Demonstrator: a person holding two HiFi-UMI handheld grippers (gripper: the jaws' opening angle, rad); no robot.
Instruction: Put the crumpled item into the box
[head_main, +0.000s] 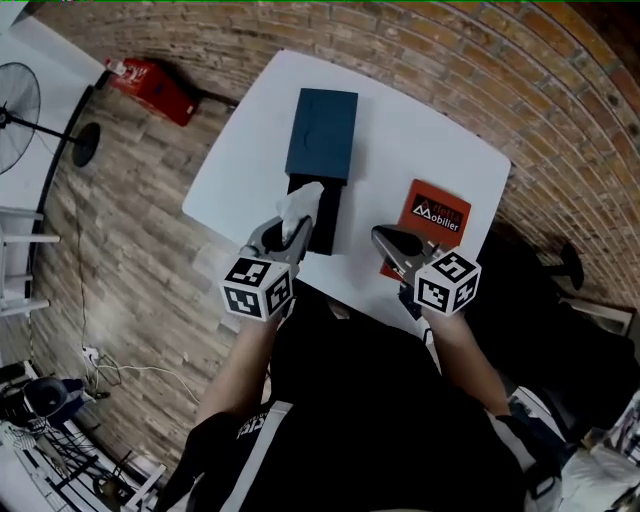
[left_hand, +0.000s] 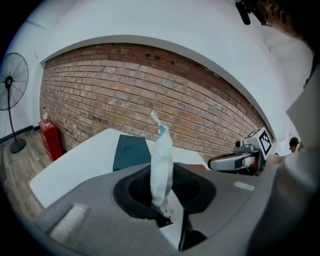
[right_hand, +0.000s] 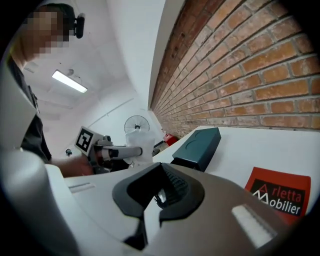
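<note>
Left hand-held gripper (head_main: 290, 236) pinches crumpled tissue (head_main: 300, 207) over open box (head_main: 330, 226), looks ready to drop; right hand-held gripper (head_main: 381, 236) closed, empty.

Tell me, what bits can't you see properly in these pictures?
- Inside of the open box: head view, dark, and partly behind the crumpled paper in the left gripper.
- Red booklet: head view, near end under the right gripper; right gripper view, cut off by the picture's edge.
</note>
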